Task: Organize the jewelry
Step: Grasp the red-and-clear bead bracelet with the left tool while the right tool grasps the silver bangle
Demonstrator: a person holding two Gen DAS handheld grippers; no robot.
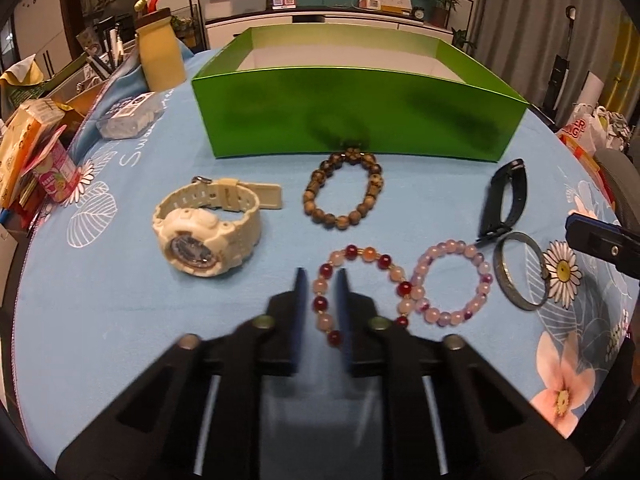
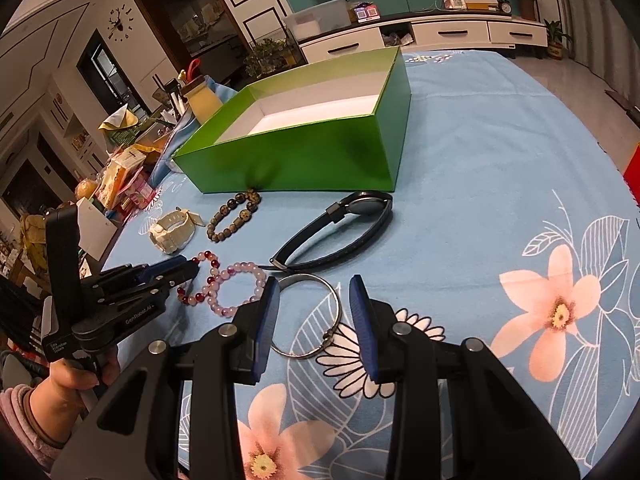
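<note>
A green open box (image 1: 352,108) (image 2: 304,152) stands at the far side of the blue cloth. In front of it lie a white watch (image 1: 204,232) (image 2: 172,232), a brown bead bracelet (image 1: 344,190) (image 2: 234,216), a red-and-pink bead bracelet (image 1: 360,292) (image 2: 200,280), a lilac bead bracelet (image 1: 452,280) (image 2: 240,288), a black band (image 1: 504,196) (image 2: 340,232) and a metal bangle (image 1: 520,272) (image 2: 308,316). My left gripper (image 1: 322,280) (image 2: 192,268) straddles the red-and-pink bracelet's left side, jaws narrowly apart. My right gripper (image 2: 314,292) is open over the bangle.
Snack boxes (image 1: 32,152), a plastic container (image 1: 128,116) and a yellow bottle (image 1: 160,56) crowd the table's left edge. The blue flowered cloth (image 2: 500,184) stretches out to the right of the box.
</note>
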